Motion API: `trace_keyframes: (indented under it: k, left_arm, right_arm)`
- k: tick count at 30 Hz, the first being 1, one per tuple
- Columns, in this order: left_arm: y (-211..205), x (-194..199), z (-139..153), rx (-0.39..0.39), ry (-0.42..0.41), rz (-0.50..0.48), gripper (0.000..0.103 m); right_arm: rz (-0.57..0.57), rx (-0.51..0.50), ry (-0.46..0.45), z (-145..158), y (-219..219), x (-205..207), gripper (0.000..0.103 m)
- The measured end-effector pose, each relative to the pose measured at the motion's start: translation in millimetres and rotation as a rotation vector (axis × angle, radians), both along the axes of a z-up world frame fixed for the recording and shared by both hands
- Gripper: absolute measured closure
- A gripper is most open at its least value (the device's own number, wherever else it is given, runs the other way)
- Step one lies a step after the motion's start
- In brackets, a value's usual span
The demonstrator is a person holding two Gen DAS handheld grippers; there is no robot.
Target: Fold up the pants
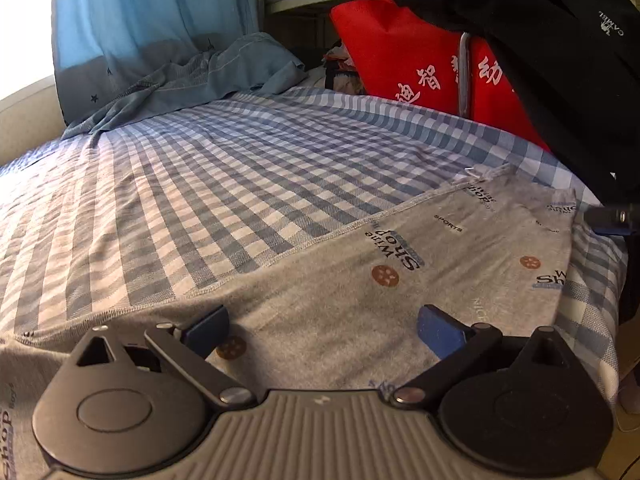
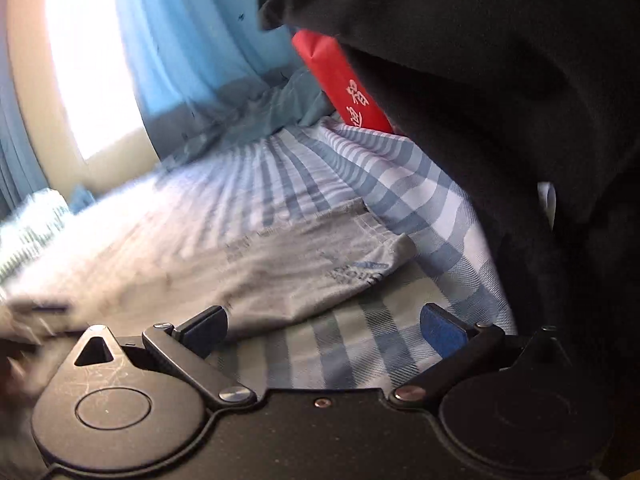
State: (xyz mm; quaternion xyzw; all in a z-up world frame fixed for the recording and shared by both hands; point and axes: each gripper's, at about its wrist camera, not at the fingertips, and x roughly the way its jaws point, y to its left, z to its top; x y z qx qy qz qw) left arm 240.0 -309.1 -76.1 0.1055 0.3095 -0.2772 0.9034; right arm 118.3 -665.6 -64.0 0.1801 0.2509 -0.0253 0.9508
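on a bed under a blue-and-white checked sheet (image 1: 224,184), grey printed pants (image 1: 460,248) spread flat toward the near right side, lettering and brown round marks across the cloth, stitched hem running diagonally from lower left to upper right. left gripper (image 1: 323,330) low over the pants, jaws spread wide, blue-padded fingertips (image 1: 438,334) apart with only grey fabric showing between them, nothing held. far left at the window, a light blue star-printed curtain (image 1: 152,20); below it, a crumpled blue-grey garment (image 1: 208,76) at the far edge of the bed. further right, a red bag with white characters (image 1: 404,56) beyond the bed, partly behind a black sleeve (image 1: 552,64). in the right wrist view, blurred by motion, right gripper (image 2: 324,330) also wide open and empty, over bare checked sheet (image 2: 420,196) just beside the near edge of the pants (image 2: 280,264), left fingertip (image 2: 206,326) at the cloth's border; contact there impossible to tell. black clothing (image 2: 500,80) filling the upper right.
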Motion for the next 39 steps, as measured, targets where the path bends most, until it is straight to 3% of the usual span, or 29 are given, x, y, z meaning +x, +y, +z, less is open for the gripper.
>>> trace_keyframes:
  k: [3,5,9,12,15,17,21,22,24,26,29,34,39]
  left_arm:
    - [4,5,-1,-0.026,0.025,0.005,0.000]
    - [5,3,-2,-0.023,0.021,0.005,0.000]
    - [4,5,-3,-0.003,0.013,0.005,0.000]
    - [3,5,-3,-0.008,0.016,0.004,0.000]
    - [3,6,-3,-0.007,0.015,0.004,0.000]
    - [3,6,-3,-0.008,0.015,0.004,0.000]
    - [3,6,-3,-0.009,0.016,0.004,0.000]
    - [3,6,-3,-0.010,0.017,0.004,0.000]
    - [4,6,-1,-0.024,0.021,0.004,0.000]
    - [15,9,5,-0.111,0.038,0.004,0.004]
    - [46,19,19,-0.362,0.103,-0.020,0.005]
    - [72,34,37,-0.479,0.205,0.014,0.005]
    - [104,31,31,-0.573,0.294,0.024,0.005]
  right_arm:
    - [-0.029,0.169,-0.041,-2,-20,3,0.001]
    - [-0.054,0.217,-0.059,-5,-27,9,0.000]
    - [-0.110,0.149,-0.035,-1,-16,25,0.003]
    - [-0.152,0.069,-0.020,0,-4,32,0.014]
    - [-0.186,0.018,-0.015,-1,5,35,0.030]
    - [-0.206,0.023,-0.017,-3,5,35,0.055]
    - [-0.259,0.076,-0.019,-8,-2,33,0.082]
    - [-0.275,0.090,-0.020,-9,-5,32,0.097]
    - [-0.285,0.100,-0.028,-8,-5,33,0.097]
    - [-0.271,0.028,-0.039,0,8,35,0.098]
    - [-0.198,-0.092,-0.084,19,34,36,0.098]
    - [-0.044,-0.326,-0.134,47,100,38,0.098]
    - [0.156,-0.457,-0.140,50,178,33,0.098]
